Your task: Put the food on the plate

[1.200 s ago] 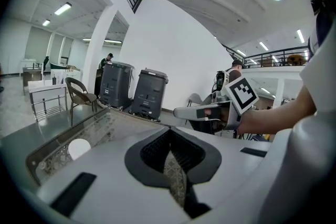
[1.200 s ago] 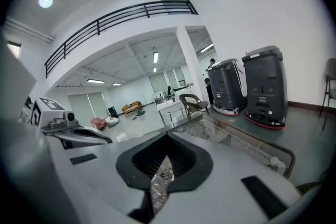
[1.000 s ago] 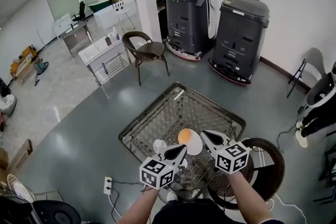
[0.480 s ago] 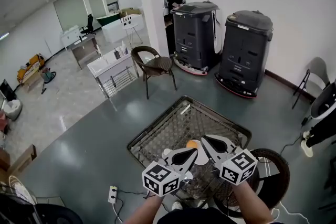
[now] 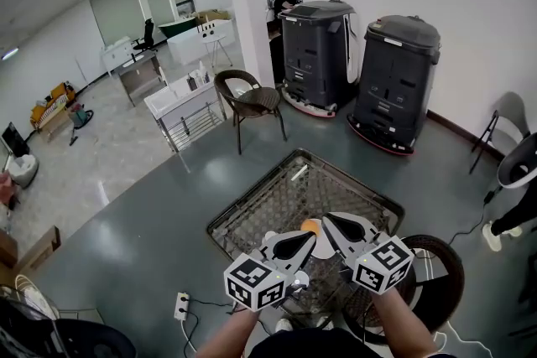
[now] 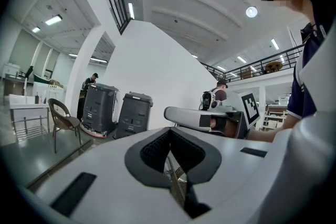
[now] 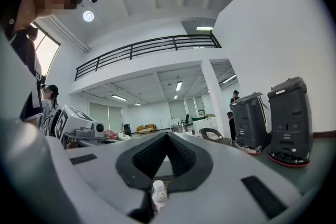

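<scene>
Both of your grippers are closed and empty. In the left gripper view the ribbed black pads [image 6: 153, 150] meet along one thin seam with nothing caught in them. The right gripper view shows the same rubbery V pressed together.

From your head view, the left gripper [image 5: 309, 240] and the right gripper [image 5: 330, 220] hover side by side over the near corner of the surface [image 5: 252, 195]. Their smooth white shells point away from you, with the checker-marked cubes nearest your wrists.

The surface is square, with a thick woven wicker rim and a lattice weave across its top. The food [image 5: 310, 225] is a small, round, smooth orange piece lying just between your two gripper tips. It lies against the far edge of the plate [image 5: 322, 247], a plain, glossy white disc mostly covered by the grippers. I cannot tell whether the food rests on the plate or just beside it.

A round wicker chair [image 5: 436, 260] stands at your right, touching the surface's corner.
</scene>
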